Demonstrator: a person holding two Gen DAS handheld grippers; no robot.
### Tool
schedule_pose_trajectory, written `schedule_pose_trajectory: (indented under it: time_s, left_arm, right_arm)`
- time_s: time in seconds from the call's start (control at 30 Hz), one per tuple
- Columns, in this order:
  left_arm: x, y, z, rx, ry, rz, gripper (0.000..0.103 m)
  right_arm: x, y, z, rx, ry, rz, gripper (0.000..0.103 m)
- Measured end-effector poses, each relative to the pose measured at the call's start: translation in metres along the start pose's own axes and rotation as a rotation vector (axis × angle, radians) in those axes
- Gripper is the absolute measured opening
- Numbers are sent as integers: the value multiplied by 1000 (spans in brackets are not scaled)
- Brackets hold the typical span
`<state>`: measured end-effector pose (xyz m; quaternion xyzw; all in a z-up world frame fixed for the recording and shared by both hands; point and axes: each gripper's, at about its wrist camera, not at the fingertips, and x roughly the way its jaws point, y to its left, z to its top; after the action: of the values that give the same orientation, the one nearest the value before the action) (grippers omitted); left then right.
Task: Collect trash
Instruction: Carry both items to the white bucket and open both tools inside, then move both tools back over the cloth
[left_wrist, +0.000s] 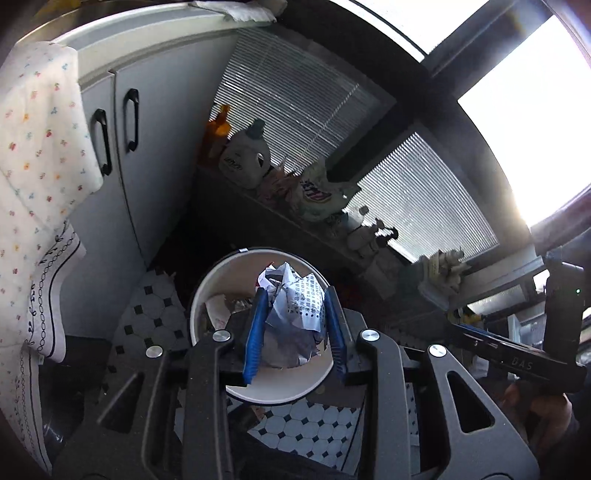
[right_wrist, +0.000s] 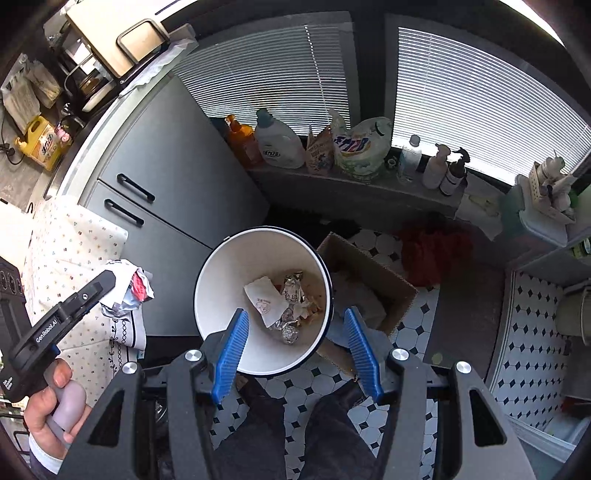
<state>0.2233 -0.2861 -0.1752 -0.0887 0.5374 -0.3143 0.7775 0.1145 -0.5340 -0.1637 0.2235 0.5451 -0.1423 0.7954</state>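
The white bin (right_wrist: 258, 266) stands on the tiled floor (right_wrist: 524, 332) beside a cardboard box (right_wrist: 373, 273); inside it lie a white paper napkin (right_wrist: 264, 301), crumpled foil (right_wrist: 291, 295) and other small scraps. The left gripper (left_wrist: 294, 325) hangs over the bin's mouth, its blue pads (left_wrist: 256, 328) on either side of a crumpled printed paper (left_wrist: 295, 314) that still sits between them. The right gripper (right_wrist: 295, 345) also hangs above the bin with its jaws wide apart and nothing between them.
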Motion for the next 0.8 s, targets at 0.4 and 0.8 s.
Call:
schedule_pose_trajectory:
  time_s: [0.4,0.8]
  left_arm:
    - [-27,5,8,41,-12,-29,90]
    - [-141,94,8,-95,-202,140,93]
  right_arm:
    - [-3,10,-4,38,-22,31,61]
    - [-11,134,9,-148,-83,124,88]
